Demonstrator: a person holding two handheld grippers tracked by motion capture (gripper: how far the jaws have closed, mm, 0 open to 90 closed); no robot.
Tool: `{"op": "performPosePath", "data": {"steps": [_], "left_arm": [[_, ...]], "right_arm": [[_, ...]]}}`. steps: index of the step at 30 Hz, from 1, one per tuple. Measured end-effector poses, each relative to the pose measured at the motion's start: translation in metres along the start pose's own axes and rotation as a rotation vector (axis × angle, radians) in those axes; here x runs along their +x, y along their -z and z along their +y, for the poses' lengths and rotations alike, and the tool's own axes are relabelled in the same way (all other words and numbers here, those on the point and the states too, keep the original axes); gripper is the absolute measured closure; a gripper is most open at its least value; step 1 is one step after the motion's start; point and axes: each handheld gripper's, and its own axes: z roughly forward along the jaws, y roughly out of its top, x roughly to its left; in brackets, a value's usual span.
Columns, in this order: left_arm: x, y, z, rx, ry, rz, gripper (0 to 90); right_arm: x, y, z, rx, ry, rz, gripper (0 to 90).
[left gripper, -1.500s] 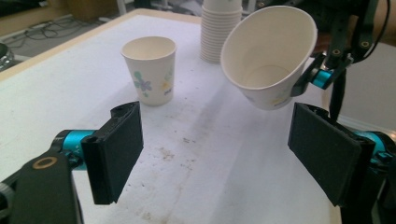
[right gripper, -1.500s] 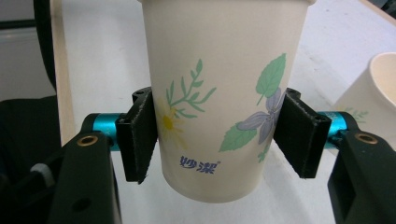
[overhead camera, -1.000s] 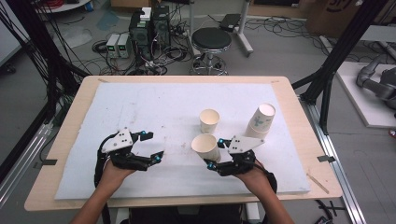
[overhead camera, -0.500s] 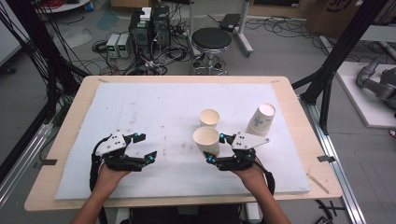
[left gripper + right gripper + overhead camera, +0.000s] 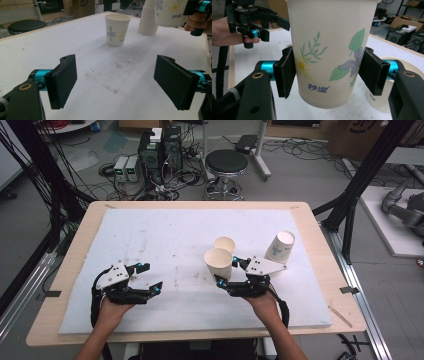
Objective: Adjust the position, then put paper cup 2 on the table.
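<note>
A flower-printed paper cup [image 5: 329, 45] hangs just above the white mat, and my right gripper [image 5: 329, 72] is shut on its sides. In the high view that held cup [image 5: 218, 262] is right of centre, in front of the right gripper [image 5: 226, 270]. A second matching cup [image 5: 224, 244] stands upright just behind it and appears as the standing cup [image 5: 117, 30] in the left gripper view. My left gripper [image 5: 151, 277] rests low at the near left, open, and its pads [image 5: 62, 80] have nothing between them.
A tilted stack of paper cups [image 5: 279, 247] stands at the right of the white mat [image 5: 165, 235], seen as the stack [image 5: 148, 22] from the left gripper. The wooden table edge [image 5: 320, 270] runs close on the right. A stool [image 5: 226, 162] stands beyond the table.
The right gripper has lifted the held cup slightly, up and away from the person. The left gripper has drawn back a little to the left, still open.
</note>
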Motion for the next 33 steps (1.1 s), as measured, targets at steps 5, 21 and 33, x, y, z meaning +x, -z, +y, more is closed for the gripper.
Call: {"op": "performPosePath", "data": {"steps": [5, 21, 33], "left_arm": [[0.003, 0.004, -0.001, -0.003, 0.005, 0.009, 18.8], [0.01, 0.018, -0.004, -0.016, 0.016, 0.049, 18.8], [0.015, 0.026, -0.006, -0.013, 0.017, 0.077, 18.8]], "right_arm": [[0.001, -0.007, 0.005, -0.006, 0.01, 0.005, 35.2], [0.008, -0.042, 0.015, -0.021, 0.019, 0.007, 35.2], [0.014, -0.078, 0.012, -0.011, 0.009, -0.01, 35.0]]}}
